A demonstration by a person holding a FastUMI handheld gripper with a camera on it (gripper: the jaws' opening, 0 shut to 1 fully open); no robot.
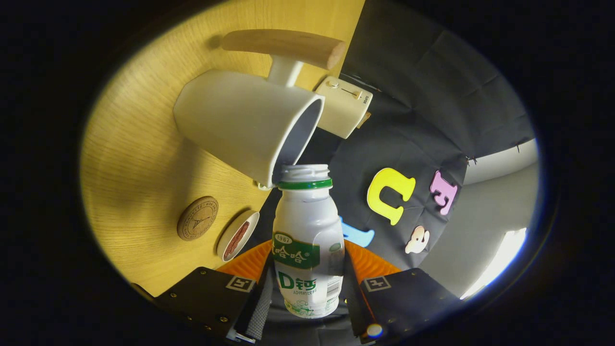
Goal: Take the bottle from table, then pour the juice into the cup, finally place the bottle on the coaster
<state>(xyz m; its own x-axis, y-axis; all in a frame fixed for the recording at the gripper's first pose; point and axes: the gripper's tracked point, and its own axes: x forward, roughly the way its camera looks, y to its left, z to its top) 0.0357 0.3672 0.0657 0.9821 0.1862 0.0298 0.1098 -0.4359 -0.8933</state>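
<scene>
A small white bottle [307, 240] with a green label and a green neck ring sits between my fingers, and my gripper [307, 288] is shut on its lower body. The cap is off. The whole view is rolled sideways, so the bottle is tilted over relative to the wooden table [139, 158]. Its open mouth is right at the rim of a white cup [240, 120], which has a wooden bar handle [286, 45]. A round brown coaster [197, 217] lies on the table, to the side of the cup and apart from it. I cannot see any juice flowing.
A small white round dish with a red inside [238, 235] lies between the coaster and my fingers. A cream box with a switch [343, 105] stands behind the cup against the black cloth wall. The table ends at that wall.
</scene>
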